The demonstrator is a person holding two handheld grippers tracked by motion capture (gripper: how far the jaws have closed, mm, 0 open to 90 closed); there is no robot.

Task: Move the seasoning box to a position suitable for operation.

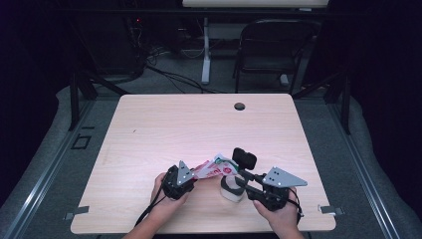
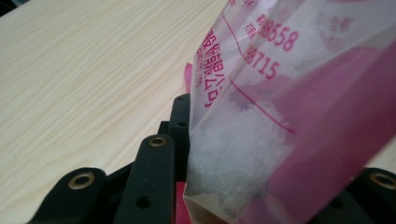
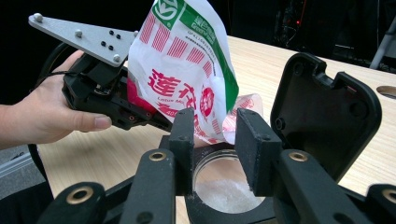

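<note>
Bag (image 3: 187, 70): soft, crinkly plastic, light, slippery; best pinched at its bottom edge.
Left gripper (image 1: 180, 182): clamped on bag.
Right gripper (image 3: 215, 140): clenched on jar (image 1: 231, 189) rim.

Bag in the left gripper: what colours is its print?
The bag is white with red stripes and lettering, plus a green band and logo on top. Best seen in the right gripper view.

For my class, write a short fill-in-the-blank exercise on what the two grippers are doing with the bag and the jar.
1. The left gripper is shut on the printed plastic ____.
2. The bag is tilted with its mouth over the open ____.
3. The jar, clamped by the right gripper, holds some ____ granules.
4. The jar's hinged black lid stands ____.

Missing words: bag; jar; white; open
</note>
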